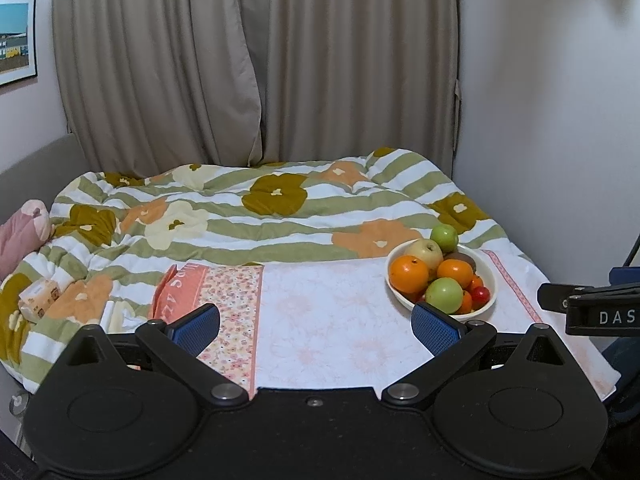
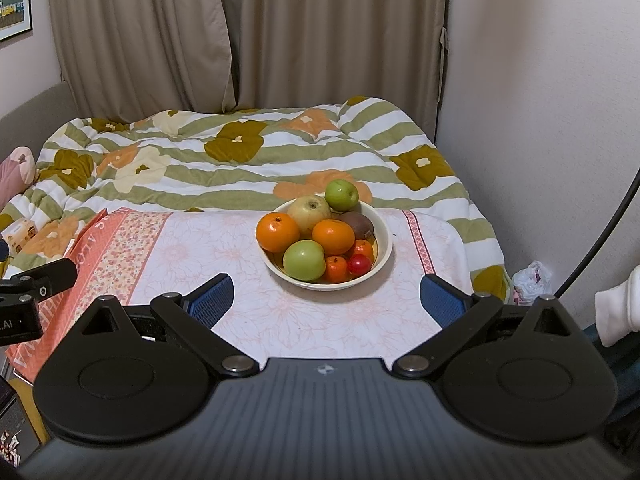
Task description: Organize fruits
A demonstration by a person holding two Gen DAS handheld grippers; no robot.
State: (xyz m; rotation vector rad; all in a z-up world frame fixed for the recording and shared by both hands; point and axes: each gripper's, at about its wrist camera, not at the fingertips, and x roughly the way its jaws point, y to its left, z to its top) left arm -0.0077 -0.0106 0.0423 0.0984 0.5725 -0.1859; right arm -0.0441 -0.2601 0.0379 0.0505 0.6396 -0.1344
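Fruits are sitting piled in a cream bowl (image 2: 383,254) on the pink floral cloth (image 2: 240,320) spread over the bed. I am holding my left gripper (image 1: 316,322) low and level above the cloth's near edge, fingers spread wide with nothing between them; the bowl is lying ahead to its right, near the right fingertip. I am holding my right gripper (image 2: 326,300) likewise, spread and empty, with the bowl straight ahead, just beyond its fingertips.
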